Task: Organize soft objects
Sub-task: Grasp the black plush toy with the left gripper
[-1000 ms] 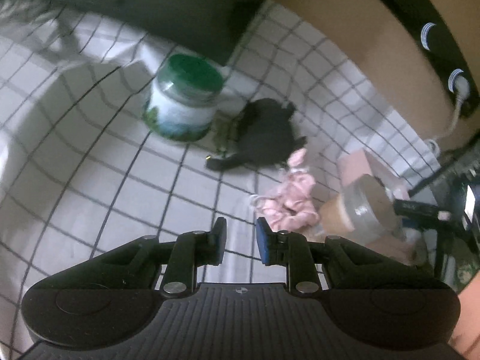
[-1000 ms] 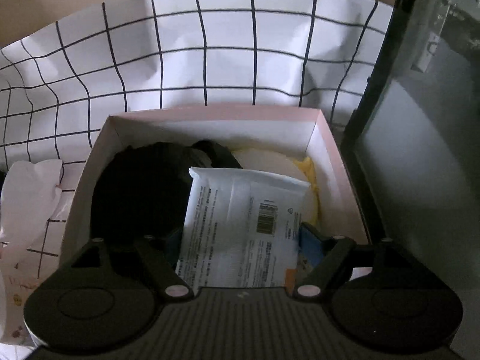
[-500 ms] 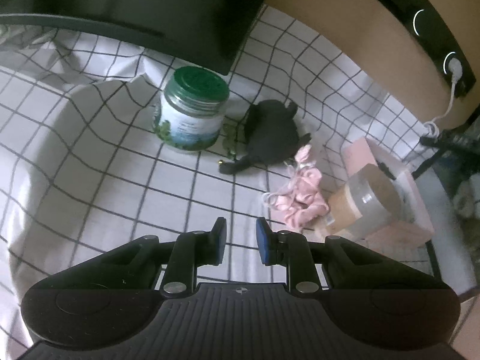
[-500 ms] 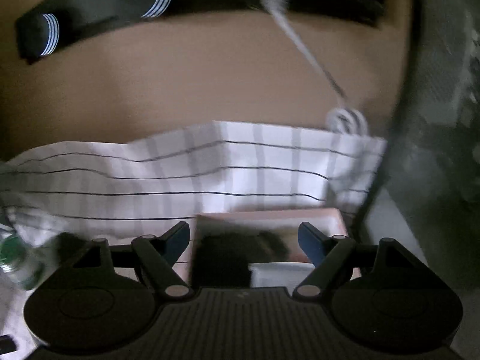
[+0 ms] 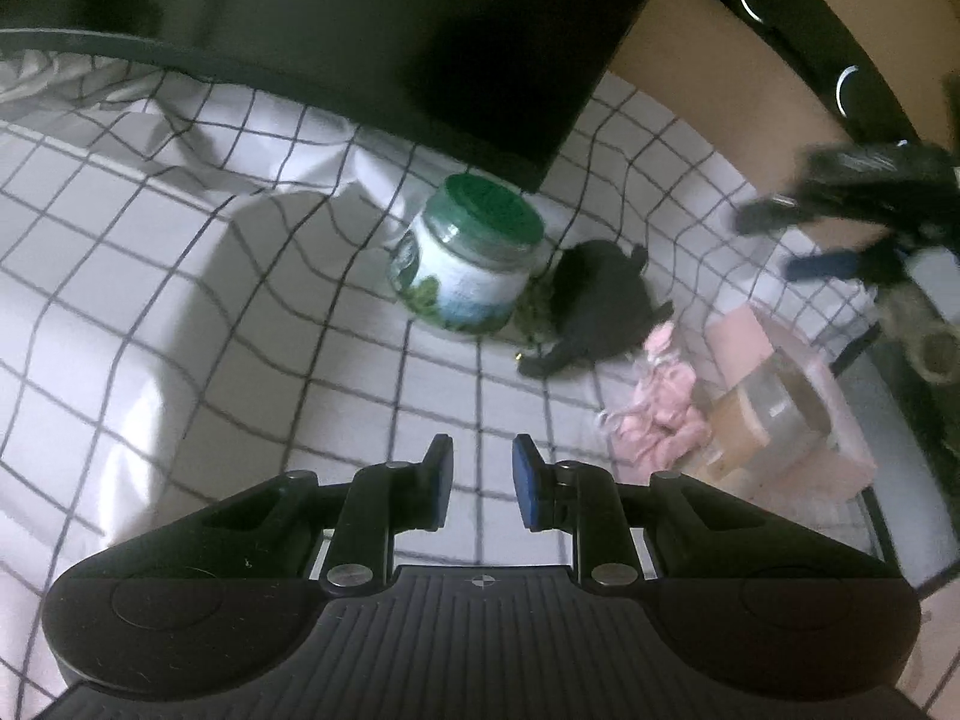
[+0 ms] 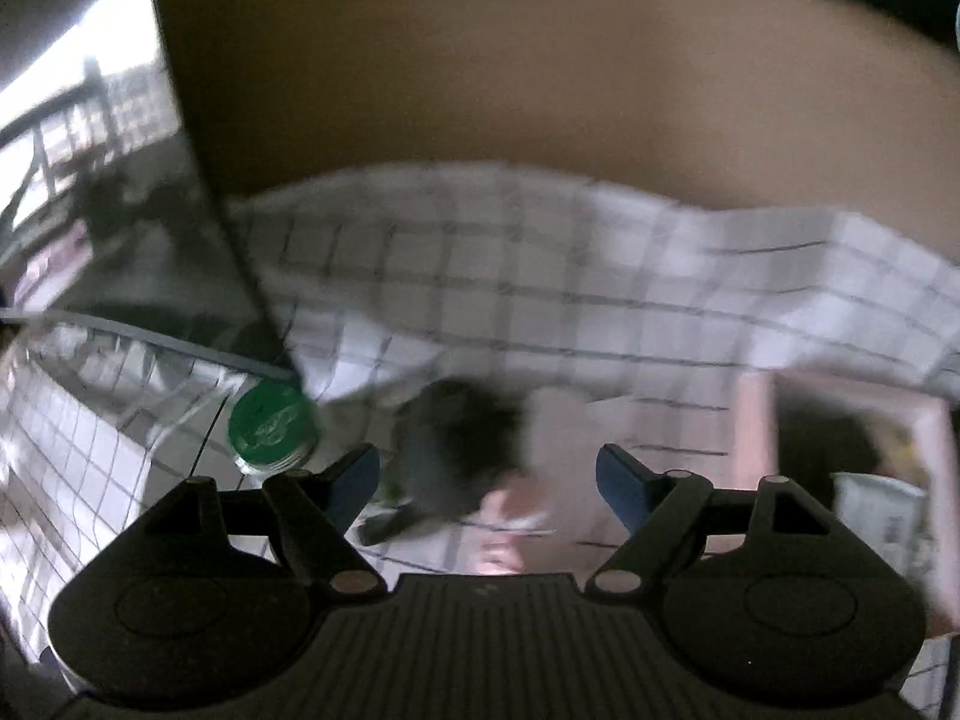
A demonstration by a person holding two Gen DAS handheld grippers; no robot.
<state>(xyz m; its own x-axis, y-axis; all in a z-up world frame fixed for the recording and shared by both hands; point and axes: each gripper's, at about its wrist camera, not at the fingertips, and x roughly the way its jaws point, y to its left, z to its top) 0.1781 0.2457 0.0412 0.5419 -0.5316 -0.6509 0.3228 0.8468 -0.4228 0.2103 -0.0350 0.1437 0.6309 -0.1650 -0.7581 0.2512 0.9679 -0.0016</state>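
My left tongs are hanging over the checked cloth with the blue pads only a narrow gap apart, nothing between them, just bare cloth underneath. My right tongs are spread wide and empty too; from the left wrist camera you can see them up in the air, blurry, above the far right end of the surface.

The soft stuff is all sitting in a row on the cloth. There's a dark soft thing (can't tell exactly what it is, dark fabric or plush) lying right up against the green-lidded jar, on the jar's right side. Just beside it, toward the right edge, is a crumpled pink soft item, and that one sits against a roll of tape that rests on the pink box at the right edge of the cloth.

The right wrist view is smeared, but you can still make out the jar lid on the left, the dark soft thing between my spread fingers, and the pink box open on the right with something dark and a white packet inside. A big dark panel stands along the back of the cloth, behind the jar.
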